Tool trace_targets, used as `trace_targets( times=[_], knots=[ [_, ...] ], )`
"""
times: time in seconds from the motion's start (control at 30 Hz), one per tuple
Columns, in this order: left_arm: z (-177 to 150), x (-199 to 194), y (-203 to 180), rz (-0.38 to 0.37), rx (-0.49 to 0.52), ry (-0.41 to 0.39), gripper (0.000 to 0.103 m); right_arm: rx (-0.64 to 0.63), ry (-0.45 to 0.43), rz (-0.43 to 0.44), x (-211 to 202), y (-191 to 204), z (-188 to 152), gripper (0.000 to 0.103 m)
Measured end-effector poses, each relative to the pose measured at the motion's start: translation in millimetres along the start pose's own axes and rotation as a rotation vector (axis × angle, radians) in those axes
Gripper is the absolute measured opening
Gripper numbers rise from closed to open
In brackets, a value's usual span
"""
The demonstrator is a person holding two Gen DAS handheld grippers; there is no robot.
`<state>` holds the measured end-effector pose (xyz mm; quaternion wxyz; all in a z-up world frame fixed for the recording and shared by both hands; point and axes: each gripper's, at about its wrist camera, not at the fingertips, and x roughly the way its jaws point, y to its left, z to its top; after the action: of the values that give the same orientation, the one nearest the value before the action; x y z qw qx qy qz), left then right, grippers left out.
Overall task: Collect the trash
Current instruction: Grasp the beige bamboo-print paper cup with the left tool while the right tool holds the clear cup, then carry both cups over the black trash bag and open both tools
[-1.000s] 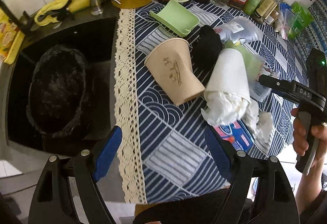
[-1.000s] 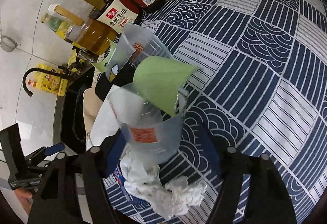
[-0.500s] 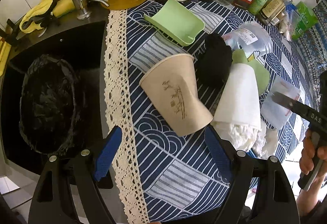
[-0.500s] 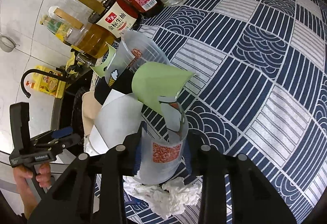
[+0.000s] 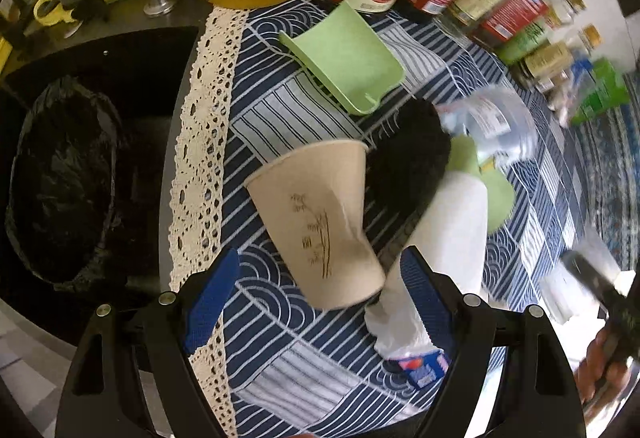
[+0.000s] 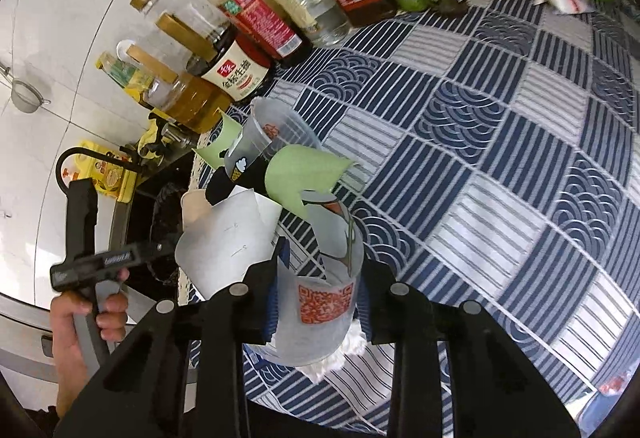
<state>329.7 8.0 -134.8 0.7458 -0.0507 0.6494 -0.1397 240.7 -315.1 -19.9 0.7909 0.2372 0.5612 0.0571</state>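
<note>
A tan paper cup (image 5: 320,222) lies on its side on the blue patterned cloth, its base between the open jaws of my left gripper (image 5: 320,282). Beside it lie a white paper cup (image 5: 448,230), a black cup (image 5: 408,158), a green cup (image 5: 496,194) and a clear plastic cup (image 5: 496,122). My right gripper (image 6: 318,294) is shut on a frosted plastic cup (image 6: 324,302) with an orange QR label, lifted slightly above crumpled tissue (image 6: 340,358). The black-lined trash bin (image 5: 60,182) stands in the sink at left.
A green plastic tray (image 5: 344,58) lies behind the cups. Sauce and oil bottles (image 6: 248,26) line the back wall. A lace cloth edge (image 5: 200,142) borders the sink. A blue packet (image 5: 424,370) lies near the front edge. The left gripper's handle (image 6: 84,238) shows in the right wrist view.
My left gripper moved forward until the tan cup's base sits between its jaws. My right gripper closed on the frosted plastic cup and lifted it.
</note>
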Motion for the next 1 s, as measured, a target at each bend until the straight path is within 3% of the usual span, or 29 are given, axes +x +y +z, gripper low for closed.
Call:
trace_targets(
  times=[0.27, 0.53, 0.57, 0.67, 1.0],
  knots=[
    [13.6, 20.6, 4.8, 0.095, -0.069, 0.033, 0.081, 0.024, -0.03, 0.005, -26.4, -3.4, -6.9, 0.032],
    [18.1, 36.8, 8.3, 0.13, -0.123, 0.064, 0.081, -0.003, -0.02, 0.021, -37.5, -1.5, -8.7, 0.032],
    [18.0, 38.3, 8.1, 0.13, -0.129, 0.063, 0.078, -0.007, -0.018, 0.023, -38.2, -1.4, -8.7, 0.032],
    [16.6, 40.5, 11.1, 0.119, -0.146, 0.066, 0.057, -0.028, -0.012, 0.035, -41.3, -0.1, -7.8, 0.032],
    [1.7, 22.9, 19.5, 0.082, -0.181, 0.017, 0.056, -0.103, 0.039, 0.052, -36.4, 16.9, -5.0, 0.032]
  ],
)
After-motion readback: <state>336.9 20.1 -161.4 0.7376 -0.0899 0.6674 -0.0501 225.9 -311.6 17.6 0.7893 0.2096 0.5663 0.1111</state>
